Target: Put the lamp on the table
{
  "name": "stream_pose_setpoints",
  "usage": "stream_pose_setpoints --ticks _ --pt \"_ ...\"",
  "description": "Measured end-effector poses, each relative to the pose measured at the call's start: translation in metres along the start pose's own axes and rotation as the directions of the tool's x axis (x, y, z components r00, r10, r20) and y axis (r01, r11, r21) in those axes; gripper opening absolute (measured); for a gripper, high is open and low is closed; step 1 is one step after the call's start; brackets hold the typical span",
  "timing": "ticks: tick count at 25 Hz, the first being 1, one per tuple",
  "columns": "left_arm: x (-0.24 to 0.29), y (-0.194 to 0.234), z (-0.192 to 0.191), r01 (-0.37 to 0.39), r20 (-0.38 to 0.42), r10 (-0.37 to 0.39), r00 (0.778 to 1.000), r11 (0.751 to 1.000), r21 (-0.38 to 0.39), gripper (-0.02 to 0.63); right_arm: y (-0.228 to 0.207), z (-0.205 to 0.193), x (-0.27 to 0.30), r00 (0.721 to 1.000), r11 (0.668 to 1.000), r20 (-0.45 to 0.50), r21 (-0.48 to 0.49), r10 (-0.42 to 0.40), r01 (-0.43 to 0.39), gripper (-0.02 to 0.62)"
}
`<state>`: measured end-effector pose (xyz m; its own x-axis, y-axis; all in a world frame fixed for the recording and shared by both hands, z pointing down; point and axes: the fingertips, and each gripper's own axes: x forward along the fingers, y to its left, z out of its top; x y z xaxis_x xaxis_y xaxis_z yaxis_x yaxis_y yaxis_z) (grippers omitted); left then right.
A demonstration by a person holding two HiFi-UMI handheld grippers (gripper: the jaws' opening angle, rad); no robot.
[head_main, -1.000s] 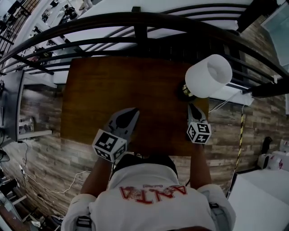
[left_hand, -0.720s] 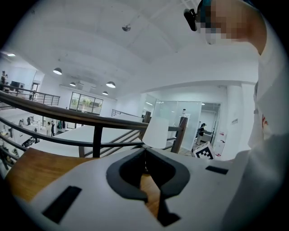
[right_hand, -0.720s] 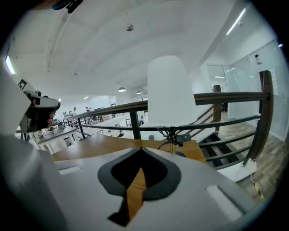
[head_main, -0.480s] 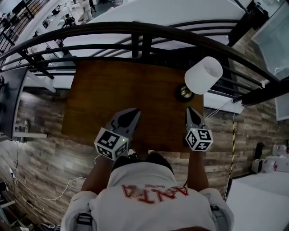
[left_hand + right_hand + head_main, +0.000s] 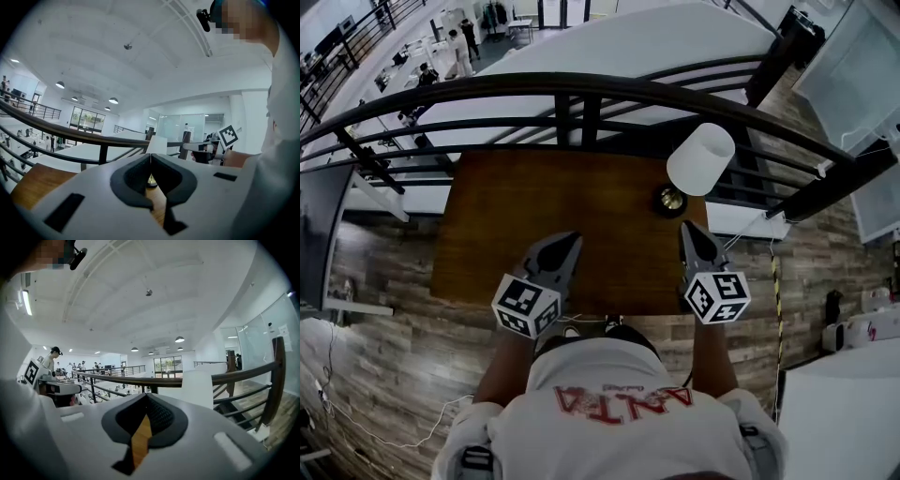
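The lamp stands upright at the far right corner of the brown wooden table (image 5: 534, 202), with its white shade (image 5: 700, 159) above a brass base (image 5: 669, 199). My right gripper (image 5: 685, 227) is shut and empty, just short of the base and apart from it. My left gripper (image 5: 574, 239) hovers over the table's near middle, also shut with nothing in it. In the left gripper view the closed jaws (image 5: 150, 157) point at the lamp's shade (image 5: 157, 144) and base (image 5: 151, 181). The right gripper view shows shut jaws (image 5: 146, 396) with the shade (image 5: 197, 387) just right of them.
A dark curved railing (image 5: 581, 86) runs close behind the table's far edge, with an open drop to a lower floor beyond. Wood-plank floor (image 5: 384, 281) surrounds the table. A cable (image 5: 356, 422) lies on the floor at the left. The person's torso fills the near edge.
The head view has tilted up, so more of the railing and the hall beyond shows. The lamp stays in place on the table. Both grippers keep roughly their places.
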<state>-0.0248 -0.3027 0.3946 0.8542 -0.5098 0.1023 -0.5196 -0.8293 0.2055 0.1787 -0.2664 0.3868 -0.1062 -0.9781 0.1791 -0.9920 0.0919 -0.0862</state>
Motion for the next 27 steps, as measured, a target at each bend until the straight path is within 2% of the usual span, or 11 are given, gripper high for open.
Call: stream_pose_setpoints --ticks 8,21,27 --pt "-0.006 -0.015 0.016 0.038 0.03 -0.039 0.999 0.999 0.024 0.009 0.01 0.021 -0.024 0.999 0.999 0.04 -0.049 -0.016 0.017 0.002" --pt "0.0 -0.023 0.017 0.08 0.027 -0.081 0.996 0.996 0.031 0.009 0.007 0.008 -0.026 1.0 0.999 0.009 -0.04 -0.023 0.023 0.002" --pt "0.007 -0.008 0.016 0.091 0.016 -0.092 0.996 0.996 0.024 0.009 0.009 0.008 -0.009 1.0 0.999 0.003 -0.035 -0.023 0.023 0.002"
